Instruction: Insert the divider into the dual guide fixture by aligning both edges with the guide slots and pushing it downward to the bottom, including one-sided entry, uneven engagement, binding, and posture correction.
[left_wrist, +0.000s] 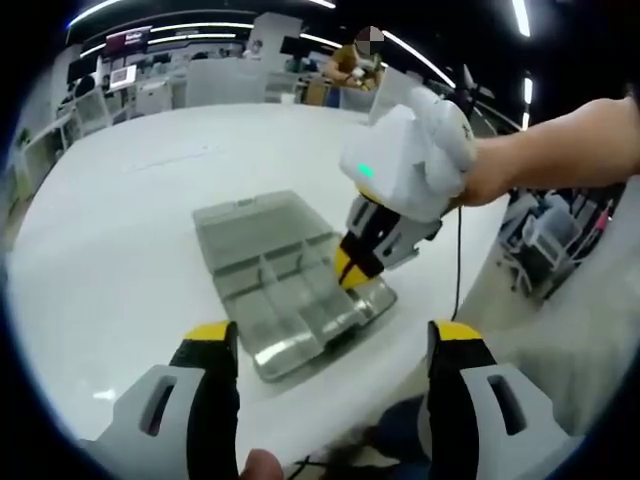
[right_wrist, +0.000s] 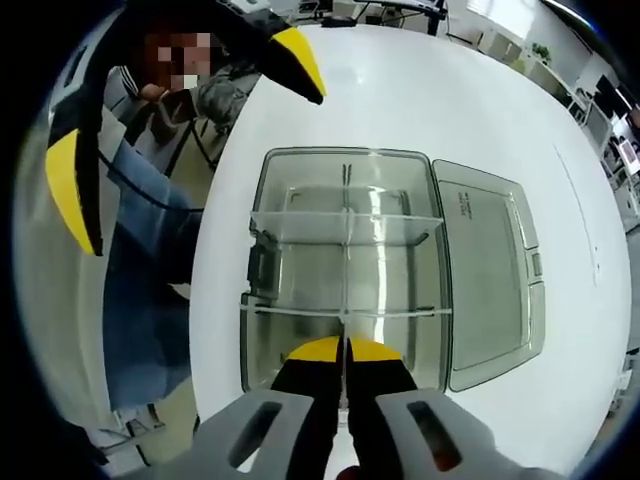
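The left gripper view looks from farther back, obliquely down across the white table (left_wrist: 130, 230) at the clear compartment box (left_wrist: 285, 285). The right gripper view hangs close above that box (right_wrist: 345, 270), facing almost straight down; both share it.

Clear grey fixture (right_wrist: 345, 270), white table (left_wrist: 120, 230), yellow-tipped black-and-white right tool (right_wrist: 345, 350)

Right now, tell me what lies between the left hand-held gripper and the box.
Bare white table, seen in the left gripper view; the open left hand-held gripper hovers short of the clear box.
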